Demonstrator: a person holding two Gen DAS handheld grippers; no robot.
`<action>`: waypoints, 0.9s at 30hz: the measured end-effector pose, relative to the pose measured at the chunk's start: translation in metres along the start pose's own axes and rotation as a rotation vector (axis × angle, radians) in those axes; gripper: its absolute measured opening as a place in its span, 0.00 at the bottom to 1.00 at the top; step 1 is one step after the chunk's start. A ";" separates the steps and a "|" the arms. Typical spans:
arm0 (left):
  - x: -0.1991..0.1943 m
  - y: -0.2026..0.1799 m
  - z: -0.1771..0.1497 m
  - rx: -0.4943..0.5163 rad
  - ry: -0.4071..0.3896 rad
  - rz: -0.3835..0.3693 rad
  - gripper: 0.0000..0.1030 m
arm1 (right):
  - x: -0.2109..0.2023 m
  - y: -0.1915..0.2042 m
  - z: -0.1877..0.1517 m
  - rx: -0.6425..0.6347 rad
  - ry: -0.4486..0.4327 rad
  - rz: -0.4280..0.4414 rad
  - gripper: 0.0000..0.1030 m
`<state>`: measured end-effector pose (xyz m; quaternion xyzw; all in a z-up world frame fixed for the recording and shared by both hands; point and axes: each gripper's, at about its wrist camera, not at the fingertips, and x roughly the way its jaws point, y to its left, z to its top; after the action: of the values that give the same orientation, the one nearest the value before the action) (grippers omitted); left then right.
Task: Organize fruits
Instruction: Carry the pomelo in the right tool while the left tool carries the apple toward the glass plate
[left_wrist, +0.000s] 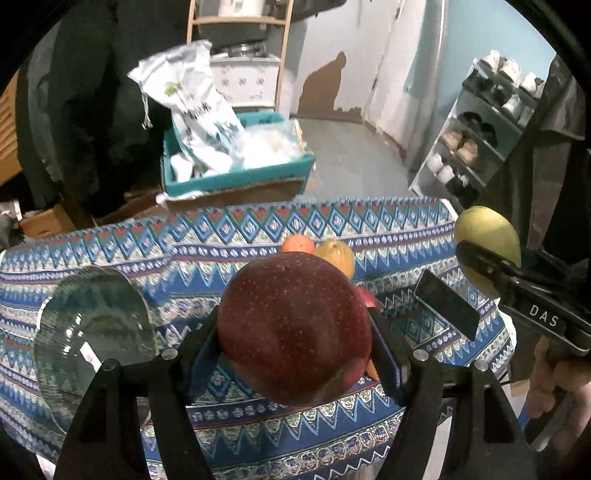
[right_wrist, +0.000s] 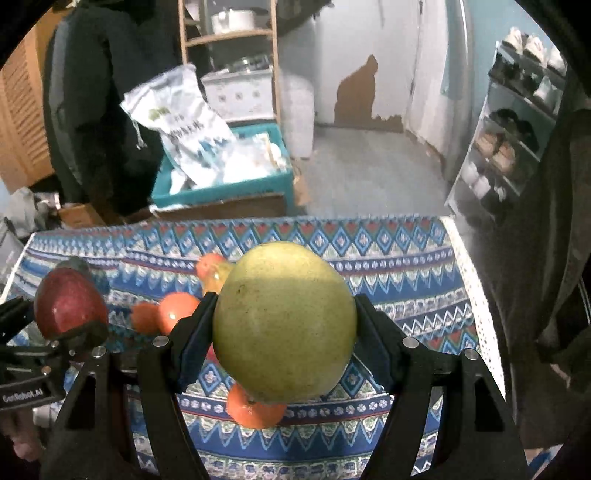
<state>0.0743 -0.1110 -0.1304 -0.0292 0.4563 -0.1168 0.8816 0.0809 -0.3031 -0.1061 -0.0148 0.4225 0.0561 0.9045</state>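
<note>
My left gripper (left_wrist: 294, 332) is shut on a big dark red apple (left_wrist: 291, 306), held above the patterned blue tablecloth (left_wrist: 207, 258). Seen from the right wrist, that apple (right_wrist: 68, 306) hangs at the left in the left gripper (right_wrist: 55, 323). My right gripper (right_wrist: 285, 321) is shut on a large yellow-green round fruit (right_wrist: 284, 295). The left wrist view shows this fruit (left_wrist: 487, 236) at the right in the right gripper (left_wrist: 467, 282). On the cloth lie orange-red fruits (right_wrist: 179, 310) (right_wrist: 255, 411) and a yellow-orange one (right_wrist: 214, 271).
A clear glass plate (left_wrist: 92, 325) lies on the cloth at the left. Beyond the table's far edge stand a teal box (left_wrist: 236, 177) with a white bag, a wooden shelf and a shoe rack (left_wrist: 476, 140). A person's hand (left_wrist: 554, 391) holds the right gripper's handle.
</note>
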 end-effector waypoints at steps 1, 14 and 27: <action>-0.005 0.000 0.000 0.002 -0.009 0.002 0.72 | -0.005 0.002 0.002 -0.002 -0.012 0.004 0.70; -0.057 0.015 0.007 -0.019 -0.117 -0.015 0.72 | -0.053 0.018 0.015 -0.023 -0.130 0.052 0.70; -0.083 0.036 0.006 -0.047 -0.163 -0.009 0.72 | -0.070 0.049 0.025 -0.053 -0.169 0.120 0.70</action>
<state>0.0392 -0.0567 -0.0666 -0.0616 0.3855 -0.1073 0.9144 0.0498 -0.2585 -0.0354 -0.0085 0.3430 0.1221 0.9313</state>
